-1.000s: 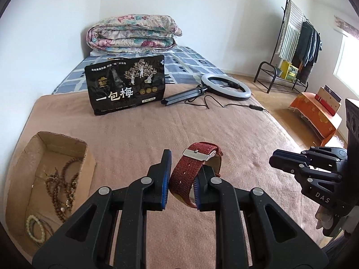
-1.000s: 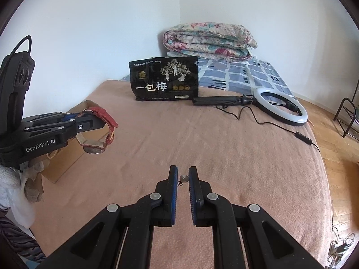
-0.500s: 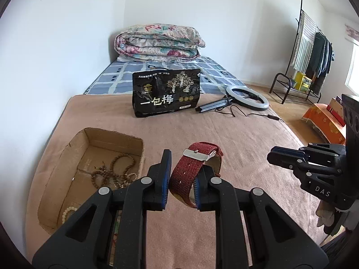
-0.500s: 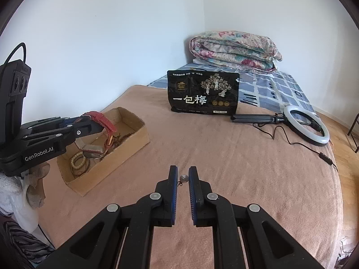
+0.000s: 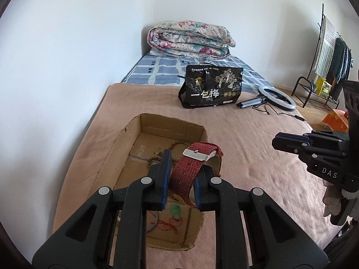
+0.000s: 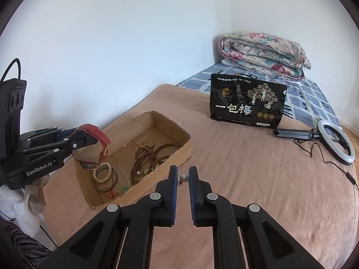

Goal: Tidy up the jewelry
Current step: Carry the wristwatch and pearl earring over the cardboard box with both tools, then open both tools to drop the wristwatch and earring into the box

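Step in hand: carrying two pieces to the cardboard box (image 6: 161,125) on the bed (image 6: 246,179); drop-off not yet made.
Left gripper (image 5: 179,179): clenched on the red watch (image 5: 190,168), strap pinched between my pads, buckle up, watch face hanging below.
Right gripper (image 6: 182,179): nearly closed on a small bead earring (image 6: 184,177) right at my fingertips.
Watch position: over the near half of the box, above the bracelets (image 6: 104,174); the bead necklaces (image 6: 148,157) lie further in.
Earring position: just outside the box's near wall, above the blanket.
Method, judged: lower the left before letting go so the watch face does not knock; carry the right over the wall first, since so small an earring would vanish in the blanket's nap.
Risk: strap snagging on the beads.
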